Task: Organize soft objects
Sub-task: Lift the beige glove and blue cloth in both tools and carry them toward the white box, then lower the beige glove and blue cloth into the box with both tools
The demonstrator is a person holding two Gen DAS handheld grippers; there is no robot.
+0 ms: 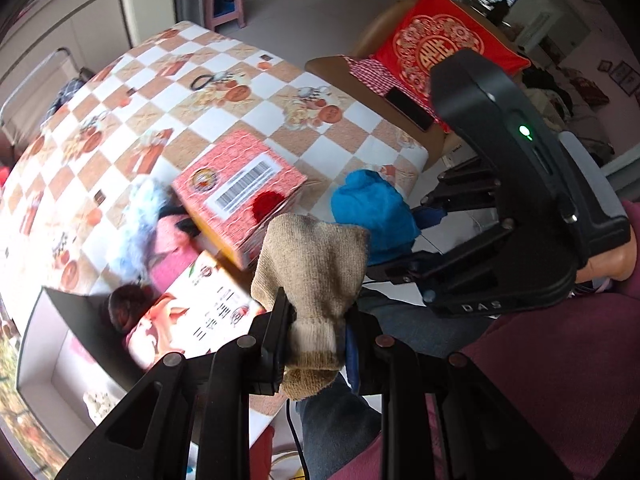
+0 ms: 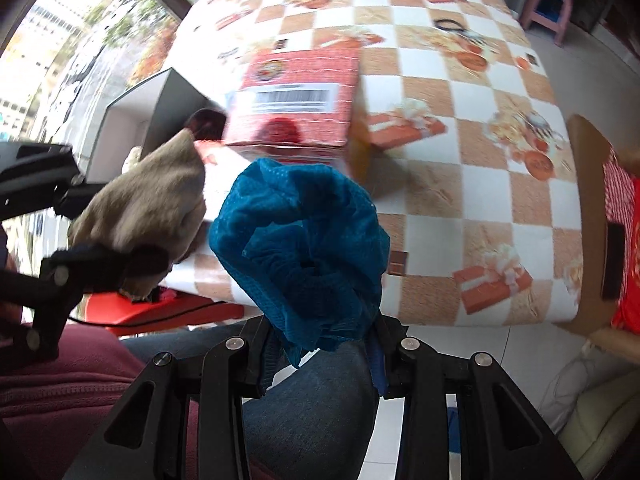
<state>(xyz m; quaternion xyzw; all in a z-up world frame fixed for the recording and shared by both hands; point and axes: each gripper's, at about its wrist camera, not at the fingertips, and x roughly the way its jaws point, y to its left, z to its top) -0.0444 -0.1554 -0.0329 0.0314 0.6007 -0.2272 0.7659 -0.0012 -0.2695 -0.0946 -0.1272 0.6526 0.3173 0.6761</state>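
Observation:
My left gripper (image 1: pixel 316 336) is shut on a beige knit sock (image 1: pixel 312 272) and holds it up off the table's near edge; the sock also shows in the right wrist view (image 2: pixel 148 200). My right gripper (image 2: pixel 320 344) is shut on a crumpled blue cloth (image 2: pixel 304 248), held beside the sock; the cloth also shows in the left wrist view (image 1: pixel 372 216). A red patterned box (image 1: pixel 240 188) with a barcode label stands on the checkered table (image 1: pixel 160 80). Fluffy light-blue (image 1: pixel 140 216) and pink (image 1: pixel 172 248) soft items lie left of the box.
An open grey-and-white box (image 1: pixel 60 344) sits at the table's near left corner, next to a printed carton flap (image 1: pixel 200 312). A chair with a red cushion (image 1: pixel 440 44) and a phone (image 1: pixel 408 108) stands beyond the table's right end. A pink stool (image 1: pixel 224 4) is on the floor.

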